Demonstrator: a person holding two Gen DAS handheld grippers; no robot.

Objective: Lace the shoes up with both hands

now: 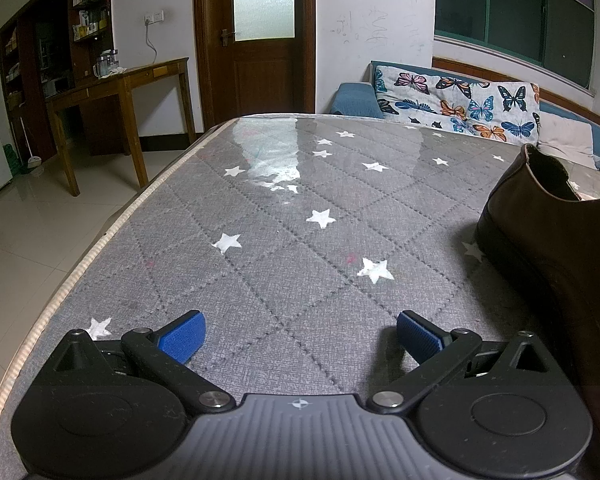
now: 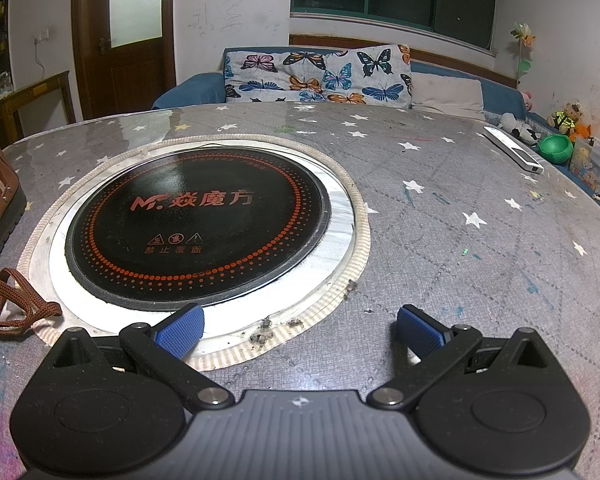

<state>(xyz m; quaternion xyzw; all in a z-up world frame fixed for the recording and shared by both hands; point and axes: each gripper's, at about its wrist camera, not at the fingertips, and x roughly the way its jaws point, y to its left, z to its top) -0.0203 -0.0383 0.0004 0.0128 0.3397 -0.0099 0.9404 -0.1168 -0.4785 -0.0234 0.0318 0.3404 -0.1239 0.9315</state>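
Both grippers spread wide over the table, holding nothing

Left gripper (image 1: 300, 334) hovers with the brown shoe (image 1: 548, 240) at its right; right gripper (image 2: 300, 330) faces the cooktop (image 2: 198, 224), lace (image 2: 16, 308) lying far left.

Induction cooktop (image 2: 198, 226), round black glass plate, centre-left of the right wrist view:
- Brand in orange: "MF. 焱魔方".
- Beneath, lower middle: three orange warning pictograms.
- Under these: "禁止覆盖".
- Small arc of print along upper rim: illegible.
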